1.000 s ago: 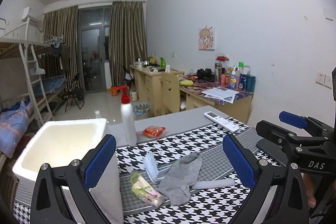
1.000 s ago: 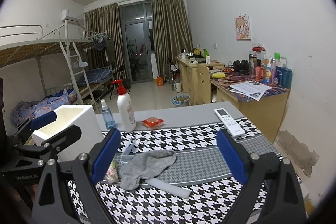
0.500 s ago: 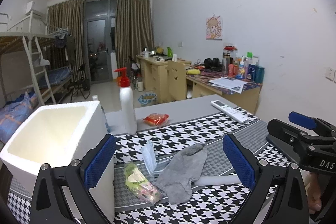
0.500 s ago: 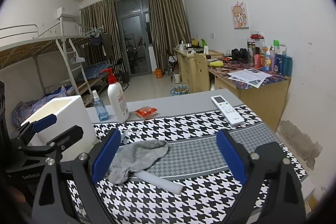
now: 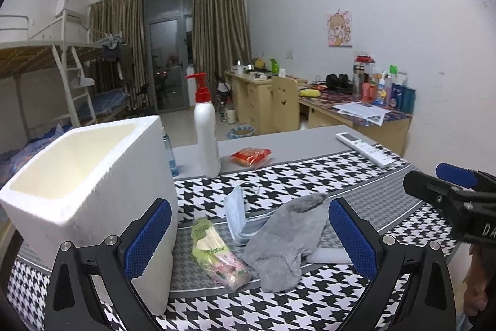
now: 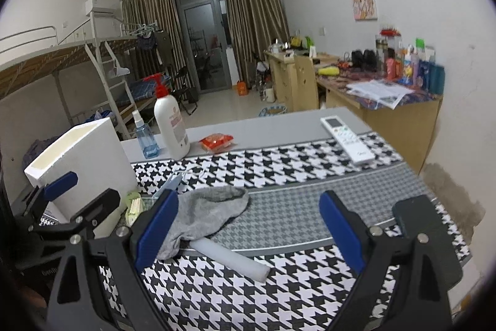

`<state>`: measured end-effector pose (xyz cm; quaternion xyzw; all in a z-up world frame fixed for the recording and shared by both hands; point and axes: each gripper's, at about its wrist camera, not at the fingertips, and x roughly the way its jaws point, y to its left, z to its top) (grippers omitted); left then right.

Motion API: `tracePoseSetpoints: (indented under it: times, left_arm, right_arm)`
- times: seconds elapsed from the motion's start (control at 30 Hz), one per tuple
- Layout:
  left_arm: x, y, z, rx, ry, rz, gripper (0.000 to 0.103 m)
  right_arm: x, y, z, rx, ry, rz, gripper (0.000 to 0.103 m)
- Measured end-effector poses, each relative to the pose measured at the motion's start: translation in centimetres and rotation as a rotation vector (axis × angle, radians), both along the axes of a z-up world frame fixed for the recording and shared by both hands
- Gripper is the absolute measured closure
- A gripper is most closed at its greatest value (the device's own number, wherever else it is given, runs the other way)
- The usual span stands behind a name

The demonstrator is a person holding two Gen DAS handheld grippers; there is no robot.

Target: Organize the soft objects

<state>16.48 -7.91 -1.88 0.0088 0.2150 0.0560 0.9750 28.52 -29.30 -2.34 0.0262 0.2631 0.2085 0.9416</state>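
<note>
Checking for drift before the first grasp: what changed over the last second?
Both tongs, left and right, came in lower and closer over the table; the grey sock and foam box loom larger. Nothing was taken hold of or let go; both are open and empty. Sock, face mask, snack packet and white foam tube lie as before.

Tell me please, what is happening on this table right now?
A person holds two black grippers with blue pads, the left gripper and the right gripper, both open and empty above the houndstooth tablecloth. A grey fabric sock, a light blue face mask and a white foam tube lie loose beside the empty white foam box. Nothing is sorted yet.
</note>
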Motion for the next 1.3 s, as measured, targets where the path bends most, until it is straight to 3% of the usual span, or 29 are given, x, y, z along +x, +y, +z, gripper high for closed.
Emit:
tracePoseSetpoints:
  times: [0.63,0.8,1.3]
  left_arm:
    - [1.3,1.0,-2.5,-0.012,0.087,0.141,0.001]
    - [1.6,0.9,-3.2,0.016,0.097,0.198,0.001]
    - [2.7,1.7,-4.7,-0.014,0.195,0.234,0.003]
  right_arm:
    - [1.4,0.7,-2.6,-0.076,0.079,0.134,0.008]
    - [1.7,1.0,-3.1,-0.098,0.087,0.163,0.008]
    - [2.2,2.0,-4.2,-0.151,0.097,0.232,0.008]
